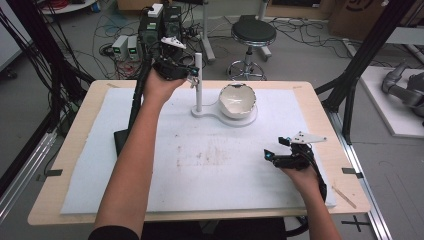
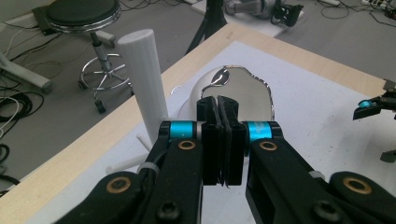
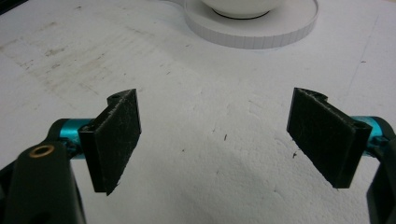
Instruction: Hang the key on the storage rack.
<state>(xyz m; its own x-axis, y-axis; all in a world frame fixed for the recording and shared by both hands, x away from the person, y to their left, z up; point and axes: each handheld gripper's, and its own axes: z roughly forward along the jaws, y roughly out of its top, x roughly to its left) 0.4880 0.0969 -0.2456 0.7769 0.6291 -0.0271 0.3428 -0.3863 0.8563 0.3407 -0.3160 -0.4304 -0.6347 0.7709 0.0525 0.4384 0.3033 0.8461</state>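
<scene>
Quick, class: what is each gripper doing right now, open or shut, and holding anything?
Left gripper: shut, jaws pressed together, nothing between them, raised beside the white post.
Right gripper: open wide, empty, over the white mat.

Bowl (image 3: 241,7) cropped by top edge

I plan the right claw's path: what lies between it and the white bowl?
Nothing: the high view shows bare, lightly stained white mat between the right claw and the white bowl.

Grey floor (image 1: 310,55), cables, stool (image 1: 253,33).
</scene>
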